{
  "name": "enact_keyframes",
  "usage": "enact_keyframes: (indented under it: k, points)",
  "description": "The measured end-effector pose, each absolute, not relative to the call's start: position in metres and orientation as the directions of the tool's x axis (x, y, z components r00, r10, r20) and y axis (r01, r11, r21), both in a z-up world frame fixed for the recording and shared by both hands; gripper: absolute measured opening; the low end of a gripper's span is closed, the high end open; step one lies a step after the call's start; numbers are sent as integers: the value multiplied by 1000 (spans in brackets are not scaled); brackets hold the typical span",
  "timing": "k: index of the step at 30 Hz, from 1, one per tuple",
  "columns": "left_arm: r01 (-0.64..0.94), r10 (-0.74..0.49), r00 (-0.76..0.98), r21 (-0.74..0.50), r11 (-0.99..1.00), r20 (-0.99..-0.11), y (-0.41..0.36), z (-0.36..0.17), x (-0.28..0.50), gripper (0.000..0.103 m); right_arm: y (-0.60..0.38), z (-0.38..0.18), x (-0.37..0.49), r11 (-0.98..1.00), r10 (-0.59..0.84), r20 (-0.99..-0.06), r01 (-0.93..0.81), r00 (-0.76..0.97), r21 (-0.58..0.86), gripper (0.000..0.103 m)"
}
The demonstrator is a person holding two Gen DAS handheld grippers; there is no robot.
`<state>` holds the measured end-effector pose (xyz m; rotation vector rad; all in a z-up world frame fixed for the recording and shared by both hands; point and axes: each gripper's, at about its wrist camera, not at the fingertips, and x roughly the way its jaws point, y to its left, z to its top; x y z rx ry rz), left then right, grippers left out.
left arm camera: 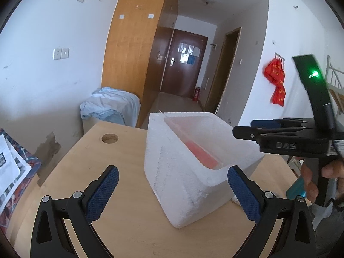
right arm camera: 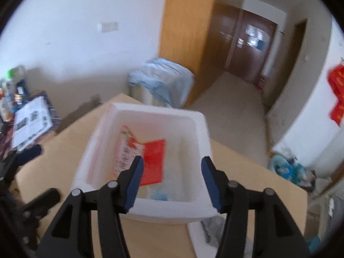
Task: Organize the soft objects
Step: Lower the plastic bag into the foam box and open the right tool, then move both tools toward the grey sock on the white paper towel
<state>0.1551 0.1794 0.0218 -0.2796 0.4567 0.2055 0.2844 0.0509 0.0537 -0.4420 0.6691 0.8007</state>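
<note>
Soft objects for this task sit mostly inside the white rectangular polystyrene foam box (right arm camera: 103, 133), which stands on the light wooden desk (left arm camera: 120, 215), roughly mid-desk w/ its open top up, prob. so both grippers can drop things in from above

Going left to right: at far left, off the desk edge, a pile of printed papers on a patterned cloth (left arm camera: 13, 167), not part of the job as far as I can tell. Next, the left gripper (left arm camera: 172, 193): jaws spread wide, nothing between them, hanging low just in front of the box's near corner; I'd guess it waits there to steady the box or take the next item. Then the box itself: inside lies a flat red packet (right arm camera: 153, 161), leaning toward the left wall beside a printed red-and-white plastic pouch (right arm camera: 126, 148), and something small and blue (right arm camera: 160, 195) at the near end, too blurred to name. Over the box's near rim, the right gripper (right arm camera: 172, 178): jaws apart, empty, aimed down into the opening; looks like a release or a reach, can't tell which. At far right, by the box's near-right corner, a grey crumpled soft thing (right arm camera: 211, 228) on the desk, likely still to be put away
</note>
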Motion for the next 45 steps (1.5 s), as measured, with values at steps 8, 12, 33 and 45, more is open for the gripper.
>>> enact_keyframes:
  k: [8, 12, 33, 45]
  points:
    - [-252, 126, 878, -221, 942, -462, 179, 21, 154, 101, 83, 12, 313, 565, 455, -801, -822, 390, -79, 59]
    - [-257, 130, 872, -214, 942, -473, 179, 18, 156, 101, 77, 6, 313, 572, 476, -833, -819, 283, 49, 44]
    - [-168, 39, 872, -225, 960, -488, 171, 5, 182, 101, 27, 47, 305, 646, 555, -763, -750, 331, 144, 44]
    - [-213, 98, 868, -187, 959, -486, 181, -2, 193, 102, 11, 38, 298, 654, 549, -758, -745, 352, 128, 44]
